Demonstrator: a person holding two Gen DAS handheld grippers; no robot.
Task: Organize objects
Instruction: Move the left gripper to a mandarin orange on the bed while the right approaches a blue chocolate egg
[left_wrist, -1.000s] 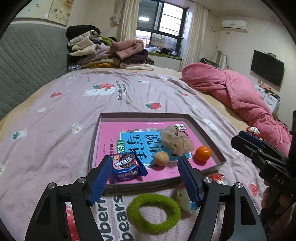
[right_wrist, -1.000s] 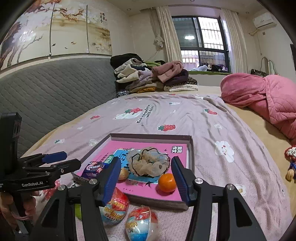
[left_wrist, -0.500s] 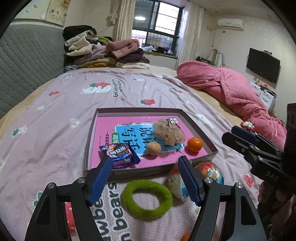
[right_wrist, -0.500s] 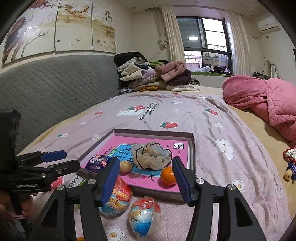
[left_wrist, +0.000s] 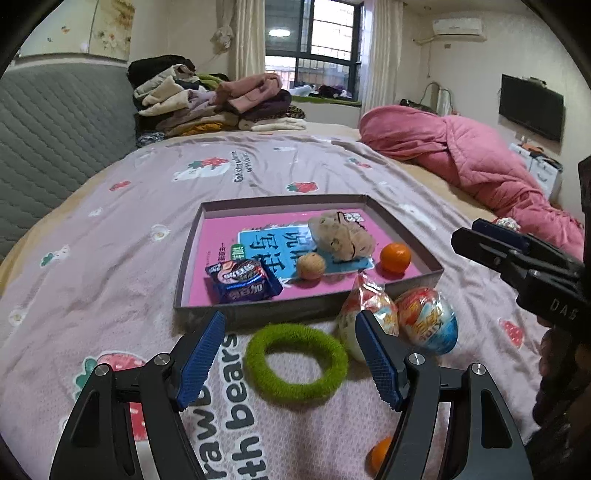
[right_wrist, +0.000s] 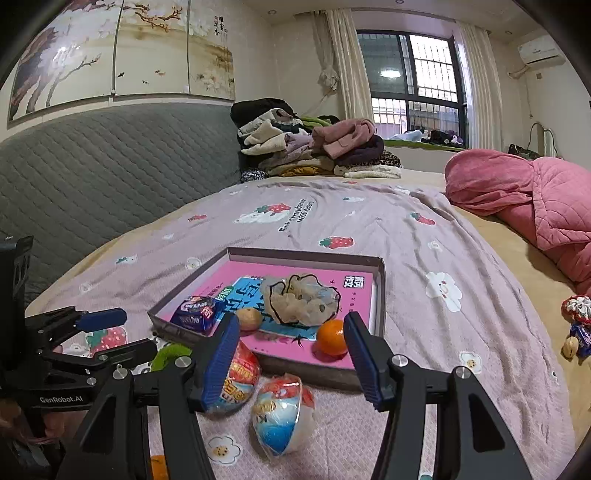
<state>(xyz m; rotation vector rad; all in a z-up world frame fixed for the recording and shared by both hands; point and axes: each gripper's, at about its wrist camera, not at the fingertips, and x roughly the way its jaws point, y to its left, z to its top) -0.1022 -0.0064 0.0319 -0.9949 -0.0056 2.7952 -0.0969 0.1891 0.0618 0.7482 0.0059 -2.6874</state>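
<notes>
Left wrist view: left gripper (left_wrist: 290, 354), jaws apart and empty, lines up on green ring (left_wrist: 295, 363); next, close, lift into tray (left_wrist: 402, 229).

left tool (left_wrist: 288, 354) open, right tool (right_wrist: 288, 360) open, empty

Bedroom in daylight, with a wide bed

A barred window (right_wrist: 417, 88) with cream curtains (right_wrist: 343, 62) lights the room; a grey quilted headboard (right_wrist: 110, 166), folded clothes (right_wrist: 314, 147) and a pink quilt (left_wrist: 461, 158) edge the bed (right_wrist: 369, 221).
</notes>
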